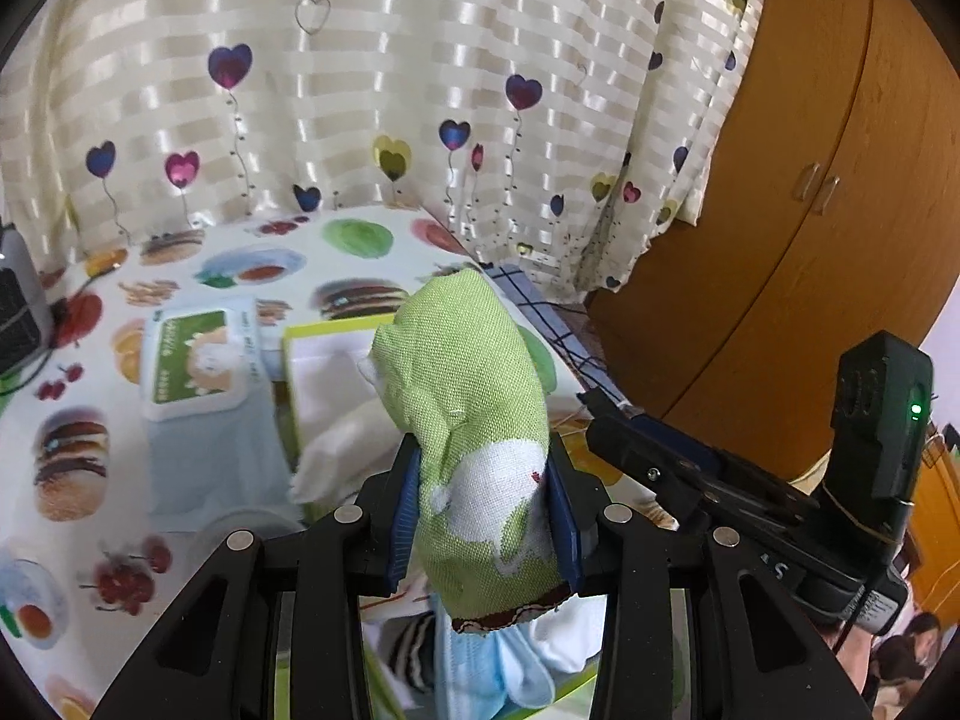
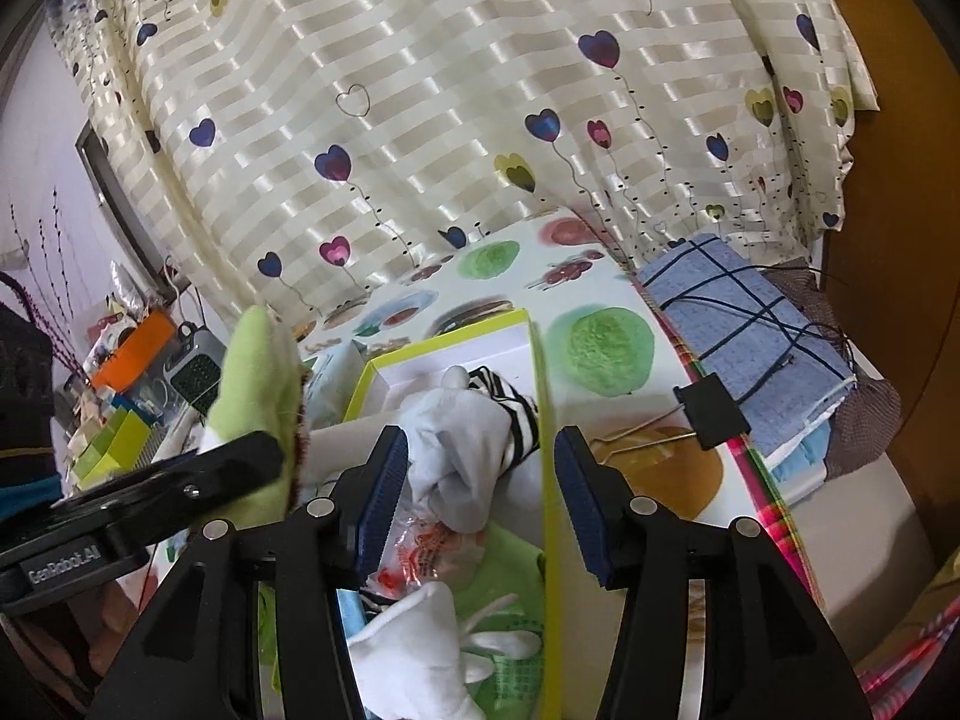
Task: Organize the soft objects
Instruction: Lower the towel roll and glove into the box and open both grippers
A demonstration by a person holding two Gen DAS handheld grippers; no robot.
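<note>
My left gripper point(image 1: 483, 468) is shut on a green sock point(image 1: 462, 372) with a white pattern. The sock stands up between the blue pads, over a white box with a yellow-green rim point(image 1: 336, 330). In the right wrist view the same green sock point(image 2: 264, 384) shows at the left, held against a left finger point(image 2: 228, 462). My right gripper point(image 2: 480, 480) is open above the box point(image 2: 543, 420), its pads pressing on nothing. Inside the box lie a bunched white sock point(image 2: 456, 450), a black-and-white striped sock point(image 2: 510, 414), a clear plastic packet point(image 2: 420, 546) and more white and green fabric.
The table's food-print cloth point(image 2: 600, 342) holds a wet-wipes pack point(image 1: 198, 360) left of the box. A black binder clip point(image 2: 714, 414) and a blue checked cloth point(image 2: 738, 324) lie to the right. A heart-print curtain point(image 2: 420, 120) hangs behind; a wooden wardrobe point(image 1: 810, 180) stands right.
</note>
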